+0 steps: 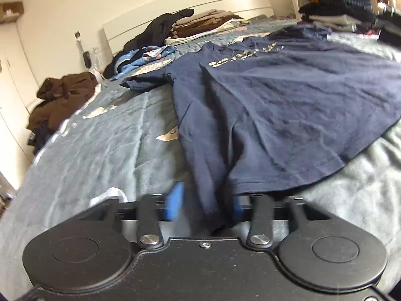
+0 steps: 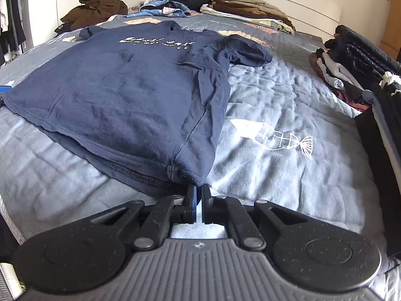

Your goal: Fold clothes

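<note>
A navy T-shirt (image 1: 288, 105) with pale lettering lies spread on the grey bedspread (image 1: 105, 140); it also shows in the right wrist view (image 2: 130, 95). My left gripper (image 1: 204, 204) is open, its blue pads apart, and the shirt's bottom left corner hangs bunched between them. My right gripper (image 2: 199, 207) has its fingers almost together, pinching the hem at the shirt's bottom right corner (image 2: 193, 175). Both sleeves lie out to the sides.
Folded stacks (image 2: 250, 7) and a black garment lie by the headboard. A brown garment (image 2: 97, 7) sits at the far left corner. A pile of dark clothes (image 2: 361, 60) lies along the right edge. A blue patterned garment (image 1: 147, 55) lies beyond the shirt.
</note>
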A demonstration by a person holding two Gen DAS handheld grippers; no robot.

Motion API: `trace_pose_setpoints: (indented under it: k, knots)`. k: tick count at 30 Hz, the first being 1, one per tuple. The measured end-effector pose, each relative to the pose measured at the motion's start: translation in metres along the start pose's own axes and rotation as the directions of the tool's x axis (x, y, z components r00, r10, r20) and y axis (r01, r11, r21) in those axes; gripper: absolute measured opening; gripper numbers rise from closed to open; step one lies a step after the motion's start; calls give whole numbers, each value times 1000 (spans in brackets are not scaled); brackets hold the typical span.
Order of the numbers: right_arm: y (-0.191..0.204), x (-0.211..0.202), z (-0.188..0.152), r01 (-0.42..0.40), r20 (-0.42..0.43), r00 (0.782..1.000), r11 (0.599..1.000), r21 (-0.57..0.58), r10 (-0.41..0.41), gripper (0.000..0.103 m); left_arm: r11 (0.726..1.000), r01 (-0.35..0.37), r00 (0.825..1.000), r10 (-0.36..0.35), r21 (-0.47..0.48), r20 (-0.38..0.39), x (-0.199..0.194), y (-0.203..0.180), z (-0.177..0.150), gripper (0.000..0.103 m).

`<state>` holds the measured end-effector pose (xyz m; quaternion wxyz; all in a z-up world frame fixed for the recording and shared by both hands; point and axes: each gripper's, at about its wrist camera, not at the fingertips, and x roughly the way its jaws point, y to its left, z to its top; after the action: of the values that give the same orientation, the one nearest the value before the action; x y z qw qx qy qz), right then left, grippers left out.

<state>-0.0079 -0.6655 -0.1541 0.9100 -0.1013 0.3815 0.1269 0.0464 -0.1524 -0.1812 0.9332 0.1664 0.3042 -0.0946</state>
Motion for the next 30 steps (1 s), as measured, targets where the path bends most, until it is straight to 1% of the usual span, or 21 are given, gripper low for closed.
trace_pose_setpoints:
  k: [1,4,7,8,10,13,15,16,17,18,19,20,21,22,23,25,26,27,28,29,30]
  knots:
    - [-1,-3,1,-3,13,1000,1000,17,3,3,1000,5,1000,-5,-7,11,-5,2,3,5]
    - [-6,-17,5,-24,65,998,996,82,19,3,998,35,998,-33,-54,45,-28,13,14,4]
    - [-2,-34,14,-45,94,995,995,86,36,3,990,78,996,-71,-117,61,-53,31,23,4]
    - [-1,-39,17,-48,102,994,995,83,40,3,989,93,995,-88,-119,51,-57,33,24,4]
    - [0,-36,15,-33,66,997,997,76,28,3,986,124,992,-124,-115,6,-58,33,20,4]
    - [2,-32,11,-11,12,1000,998,64,10,3,989,114,991,-120,-98,-58,-48,29,2,6]
    - [3,-29,8,4,-24,1000,998,56,-2,3,994,94,988,-101,-64,-117,-38,25,-9,14]
    - [3,-27,7,11,-42,999,999,52,-9,3,997,78,988,-80,-21,-133,-38,22,-13,23]
    - [4,-26,6,18,-60,998,999,47,-15,3,998,62,987,-58,24,-147,-38,19,-17,27]
    - [5,-24,5,25,-78,997,999,43,-22,4,997,61,987,-53,45,-153,-45,20,-20,33]
    - [5,-23,3,32,-96,995,999,38,-28,4,996,62,986,-51,64,-159,-51,21,-22,44]
    - [6,-21,2,39,-113,993,999,33,-35,4,995,77,984,-66,58,-168,-59,26,-22,50]
    - [6,-20,1,46,-131,991,999,28,-42,7,995,85,985,-77,45,-157,-68,34,-22,60]
    - [7,-18,0,52,-147,988,998,24,-48,7,995,92,986,-86,31,-144,-78,41,-22,64]
    - [5,-26,4,46,-129,991,998,40,-41,10,996,91,987,-89,10,-131,-87,50,-20,64]
    - [3,-40,13,34,-93,995,997,72,-28,21,993,76,993,-84,-87,-83,-102,63,-7,64]
    - [2,-47,17,27,-74,997,996,88,-21,35,987,69,996,-77,-145,-49,-110,69,2,64]
    - [2,-53,21,4,-29,1000,994,114,-1,50,977,75,997,-78,-199,-6,-114,68,15,65]
    - [3,-57,26,-25,27,999,989,145,21,54,964,86,996,-78,-252,39,-118,67,29,70]
    - [3,-58,30,-57,79,996,983,177,43,61,953,96,994,-76,-287,80,-118,60,44,73]
    - [5,-58,34,-88,119,991,974,206,65,66,945,108,990,-74,-309,121,-116,49,61,79]
